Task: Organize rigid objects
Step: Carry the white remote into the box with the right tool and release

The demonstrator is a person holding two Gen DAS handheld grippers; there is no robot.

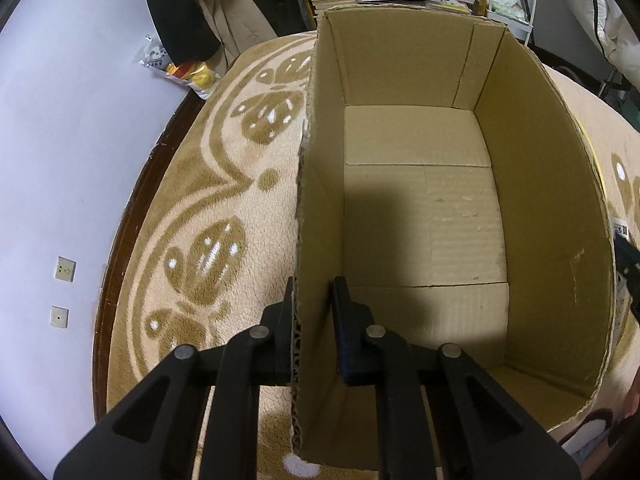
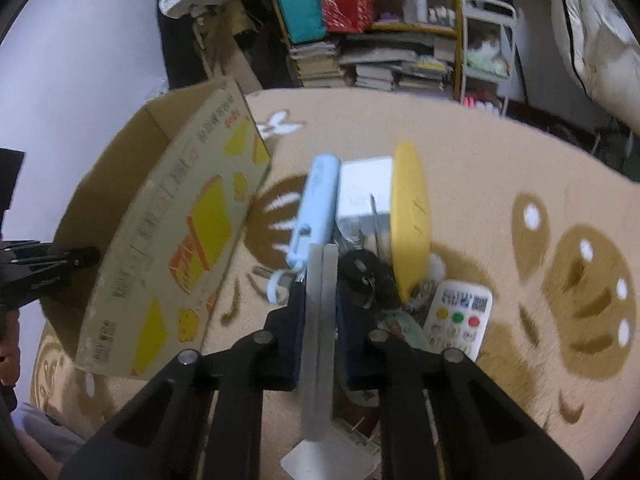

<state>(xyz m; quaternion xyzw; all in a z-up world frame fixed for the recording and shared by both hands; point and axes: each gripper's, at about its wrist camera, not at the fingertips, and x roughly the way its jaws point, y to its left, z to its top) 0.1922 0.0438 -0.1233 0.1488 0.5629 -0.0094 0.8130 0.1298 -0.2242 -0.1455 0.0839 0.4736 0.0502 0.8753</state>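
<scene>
An open, empty cardboard box (image 1: 424,216) stands on the patterned rug. My left gripper (image 1: 312,300) is shut on the box's left wall, one finger outside and one inside. In the right wrist view the same box (image 2: 168,232) is at the left, and the left gripper shows on its far side. My right gripper (image 2: 320,272) is shut on a flat grey metal tool (image 2: 318,340), held above a pile of objects: a light blue cylinder (image 2: 316,204), a white box (image 2: 364,192), a yellow lid (image 2: 412,216), black keys (image 2: 364,276) and a white remote (image 2: 460,316).
The beige and brown rug (image 2: 480,168) covers the floor. Shelves with books and bags (image 2: 360,40) stand at the back. A white wall with sockets (image 1: 64,268) is at the left. A plastic bag (image 1: 180,68) lies by the wall.
</scene>
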